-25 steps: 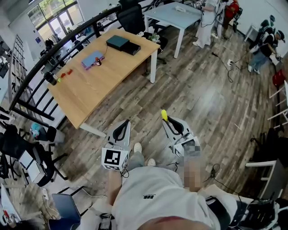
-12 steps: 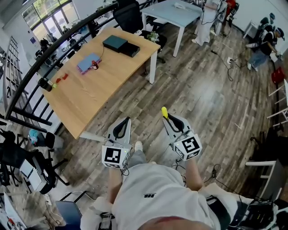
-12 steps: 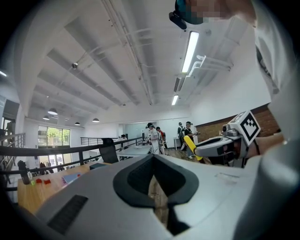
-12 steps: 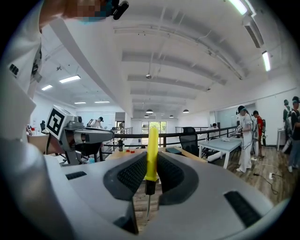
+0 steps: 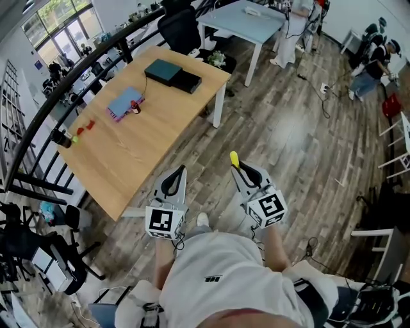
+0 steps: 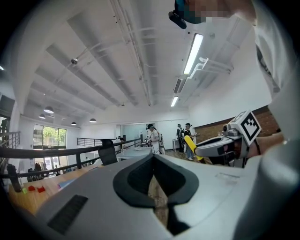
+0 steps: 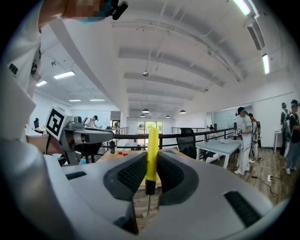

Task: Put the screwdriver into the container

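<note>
I hold both grippers in front of my body, above a wood-plank floor. My right gripper (image 5: 239, 169) (image 7: 151, 161) is shut on a screwdriver (image 5: 234, 160) (image 7: 151, 152), whose yellow handle sticks up past the fingertips while its thin shaft hangs down between the jaws. My left gripper (image 5: 180, 170) (image 6: 152, 158) is shut with nothing in it. A wooden table (image 5: 154, 138) stands ahead to the left, well beyond both grippers. On it are a dark flat box (image 5: 172, 72), a blue-purple tray (image 5: 123, 103) and a dark cup (image 5: 59, 138).
Small red pieces (image 5: 85, 127) lie near the cup. A black railing (image 5: 38, 118) runs behind the wooden table. A pale blue table (image 5: 246, 19) and an office chair (image 5: 180, 29) stand further back. People (image 5: 371, 61) and floor cables (image 5: 323, 96) are at the far right.
The wooden table has slid lower and nearer in the head view, so I have stepped toward it. Both grippers keep the same pose, and the screwdriver stays held.
</note>
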`<state>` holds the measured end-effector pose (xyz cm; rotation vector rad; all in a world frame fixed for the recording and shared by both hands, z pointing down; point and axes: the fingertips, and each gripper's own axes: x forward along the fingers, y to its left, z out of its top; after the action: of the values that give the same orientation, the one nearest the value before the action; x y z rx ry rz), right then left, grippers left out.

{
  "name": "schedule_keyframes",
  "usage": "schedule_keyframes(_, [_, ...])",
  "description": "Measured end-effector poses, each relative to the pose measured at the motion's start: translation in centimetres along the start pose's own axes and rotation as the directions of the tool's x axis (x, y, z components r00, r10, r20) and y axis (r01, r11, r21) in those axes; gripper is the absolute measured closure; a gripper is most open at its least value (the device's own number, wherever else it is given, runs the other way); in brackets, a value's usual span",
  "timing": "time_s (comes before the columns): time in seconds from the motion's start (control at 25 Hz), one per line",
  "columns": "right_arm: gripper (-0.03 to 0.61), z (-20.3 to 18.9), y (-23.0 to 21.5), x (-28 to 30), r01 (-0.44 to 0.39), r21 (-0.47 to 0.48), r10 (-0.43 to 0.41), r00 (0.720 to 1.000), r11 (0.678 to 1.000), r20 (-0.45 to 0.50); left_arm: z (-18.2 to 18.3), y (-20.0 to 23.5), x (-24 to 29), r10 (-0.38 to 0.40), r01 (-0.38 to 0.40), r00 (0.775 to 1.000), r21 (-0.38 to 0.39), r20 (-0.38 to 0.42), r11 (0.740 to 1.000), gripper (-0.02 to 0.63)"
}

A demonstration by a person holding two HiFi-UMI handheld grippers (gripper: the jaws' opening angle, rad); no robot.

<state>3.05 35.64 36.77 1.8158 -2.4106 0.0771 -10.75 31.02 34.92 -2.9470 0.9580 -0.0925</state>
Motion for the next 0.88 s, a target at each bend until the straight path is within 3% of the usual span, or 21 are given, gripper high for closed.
schedule_keyframes(0.48, [0.52, 0.5, -1.0, 9.0, 0.016, 0.0, -0.016, 1.0, 1.0, -0.004, -1.0, 8.2, 4.8, -0.004, 0.004, 1.0, -0.006, 0.009, 1.0, 0.607])
schedule_keyframes(0.88, [0.519, -0.1, -6.2, 14.9, 0.023, 0.001, -0.023, 1.0, 1.0, -0.009, -1.8, 11.5, 12.0, -0.018, 0.018, 1.0, 0.007, 0.013, 1.0, 0.607])
